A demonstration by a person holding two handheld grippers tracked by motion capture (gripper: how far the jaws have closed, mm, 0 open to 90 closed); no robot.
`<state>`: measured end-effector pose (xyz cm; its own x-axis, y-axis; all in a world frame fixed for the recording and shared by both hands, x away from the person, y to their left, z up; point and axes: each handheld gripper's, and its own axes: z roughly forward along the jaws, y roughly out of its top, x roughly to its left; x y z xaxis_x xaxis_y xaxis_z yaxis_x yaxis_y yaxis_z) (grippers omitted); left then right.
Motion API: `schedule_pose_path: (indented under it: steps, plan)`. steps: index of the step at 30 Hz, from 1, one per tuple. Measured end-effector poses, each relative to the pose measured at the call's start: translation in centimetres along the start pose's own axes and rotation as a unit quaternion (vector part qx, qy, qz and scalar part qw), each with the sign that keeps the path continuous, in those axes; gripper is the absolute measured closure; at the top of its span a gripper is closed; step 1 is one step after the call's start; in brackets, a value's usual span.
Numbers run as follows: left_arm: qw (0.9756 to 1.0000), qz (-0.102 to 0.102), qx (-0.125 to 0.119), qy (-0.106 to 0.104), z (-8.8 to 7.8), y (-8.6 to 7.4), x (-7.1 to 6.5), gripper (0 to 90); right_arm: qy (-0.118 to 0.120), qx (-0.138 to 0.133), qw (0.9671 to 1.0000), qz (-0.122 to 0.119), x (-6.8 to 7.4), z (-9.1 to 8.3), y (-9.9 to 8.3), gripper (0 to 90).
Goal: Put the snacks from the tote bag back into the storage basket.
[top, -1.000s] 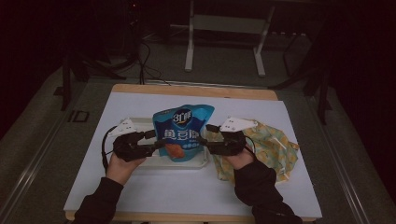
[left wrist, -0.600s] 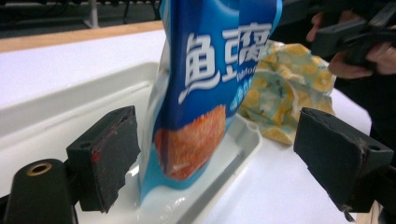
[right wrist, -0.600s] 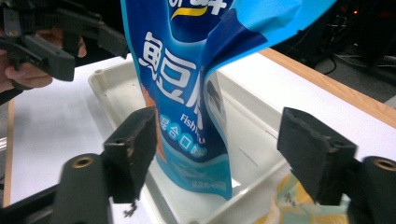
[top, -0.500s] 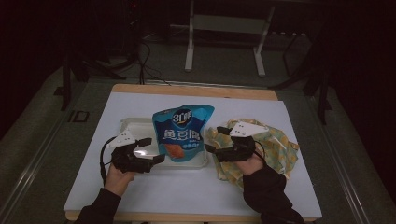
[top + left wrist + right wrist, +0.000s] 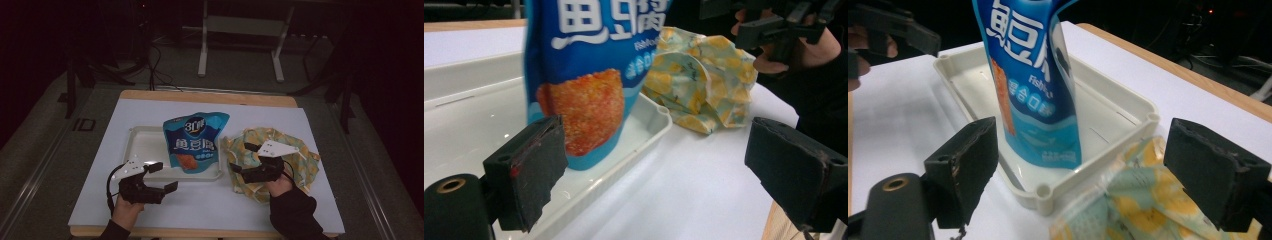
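You are holding your left gripper [image 5: 162, 176] low, jaws gaping with nothing between them; they have just been opening. Your right gripper [image 5: 243, 158] is likewise spread wide and empty.

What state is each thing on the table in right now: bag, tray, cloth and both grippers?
Snack bag: upright in the tray, free of both grippers.
Tray: flat on the table, holding the bag alone.
Patterned cloth: crumpled beside the tray, outside it.
Left gripper: jaws just opened, nothing between them.
Right gripper: jaws just opened, nothing between them, over the cloth.
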<state>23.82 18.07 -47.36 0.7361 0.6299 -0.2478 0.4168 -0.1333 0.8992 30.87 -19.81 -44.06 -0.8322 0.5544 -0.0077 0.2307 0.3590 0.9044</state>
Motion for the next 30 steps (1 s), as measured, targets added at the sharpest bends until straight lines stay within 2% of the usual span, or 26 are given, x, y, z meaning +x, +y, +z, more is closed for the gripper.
schedule_pose_path:
  steps: [5,7,14,17,19,21,26,30]
  plan:
    - [0.9999,0.004,0.003,-0.009,0.3,-0.2,-0.8,10.4,-0.005,-0.006,0.9999,0.009,-0.3,-1.0,-0.8,14.5]
    - [0.9998,0.009,0.007,-0.019,0.9,-0.1,-1.5,10.4,-0.012,-0.008,0.9997,0.017,-0.7,-1.8,-1.3,14.5]
    - [0.9989,0.013,0.018,-0.04,2.2,-0.1,-2.2,10.5,-0.031,-0.002,0.9994,0.016,-1.1,-3.7,-2.7,14.4]
    - [0.9981,0.024,0.026,-0.05,3.0,0.0,-2.6,10.5,-0.039,-0.003,0.9991,0.018,-1.4,-4.5,-3.4,14.4]
    - [0.997,0.028,0.031,-0.065,3.5,0.0,-2.8,10.4,-0.047,-0.003,0.9987,0.018,-1.5,-5.1,-3.8,14.4]
    - [0.9964,0.038,0.029,-0.069,3.8,0.1,-3.0,10.4,-0.051,-0.002,0.9985,0.019,-1.5,-5.7,-4.2,14.3]
    - [0.9954,0.041,0.024,-0.083,4.7,0.4,-3.2,10.5,-0.061,-0.011,0.9977,0.027,-1.5,-6.9,-5.1,14.1]
    - [0.9942,0.045,0.031,-0.093,5.8,0.4,-3.4,10.4,-0.071,-0.012,0.9969,0.03,-1.5,-7.8,-5.8,14.1]
